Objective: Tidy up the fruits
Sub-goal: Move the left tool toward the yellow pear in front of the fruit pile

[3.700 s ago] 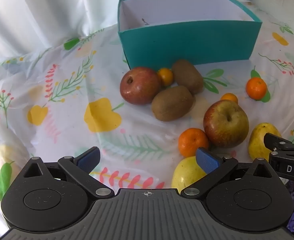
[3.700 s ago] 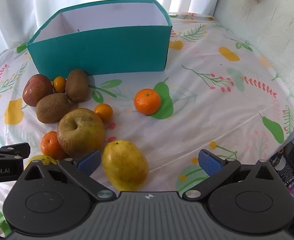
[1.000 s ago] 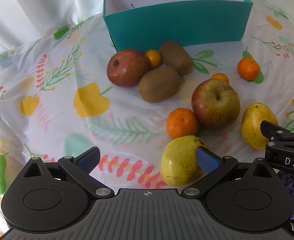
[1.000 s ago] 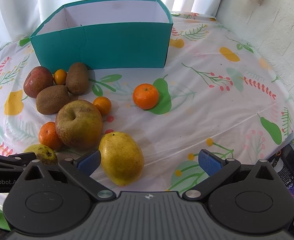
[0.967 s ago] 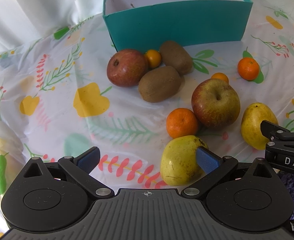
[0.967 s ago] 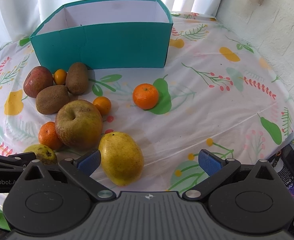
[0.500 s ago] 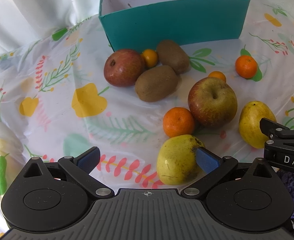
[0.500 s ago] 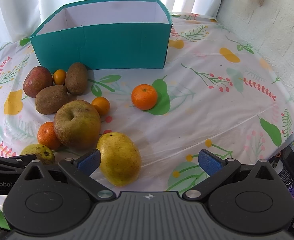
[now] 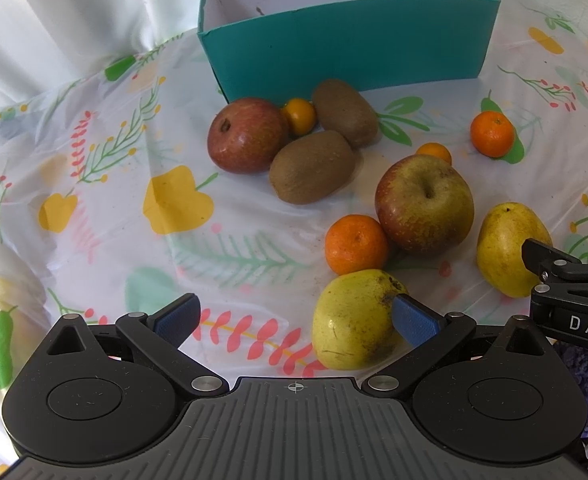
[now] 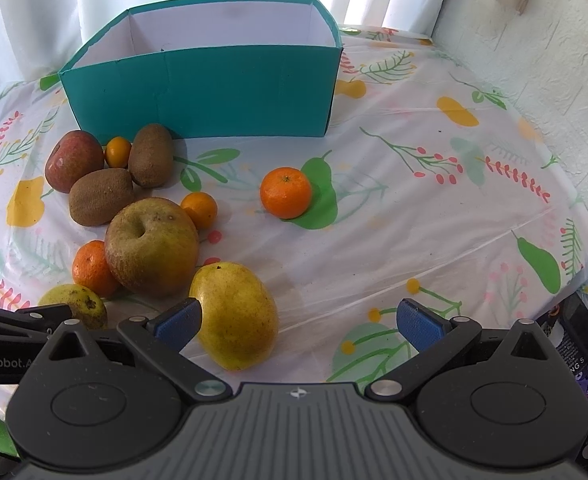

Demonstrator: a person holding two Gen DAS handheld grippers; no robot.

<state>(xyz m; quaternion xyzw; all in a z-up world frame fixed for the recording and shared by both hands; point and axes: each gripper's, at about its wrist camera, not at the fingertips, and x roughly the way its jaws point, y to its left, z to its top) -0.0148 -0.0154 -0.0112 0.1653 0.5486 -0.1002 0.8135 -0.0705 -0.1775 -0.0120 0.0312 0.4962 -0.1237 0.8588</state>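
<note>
— Where are my two cameras sitting?

— I have one on each gripper, both low over the table and looking forward and down along the fingers toward the far teal box (image 9: 346,46). My left wrist view sits to the left, with the left gripper (image 9: 294,316) filling its near edge; my right wrist view sits to the right, behind the right gripper (image 10: 300,322).

— What do they share?

— Both show the box (image 10: 201,92), the big apple (image 9: 424,204) (image 10: 151,246) and the fruit around it on the tablecloth (image 10: 414,240). Each view also catches the other gripper's tip at its near side edge.
</note>
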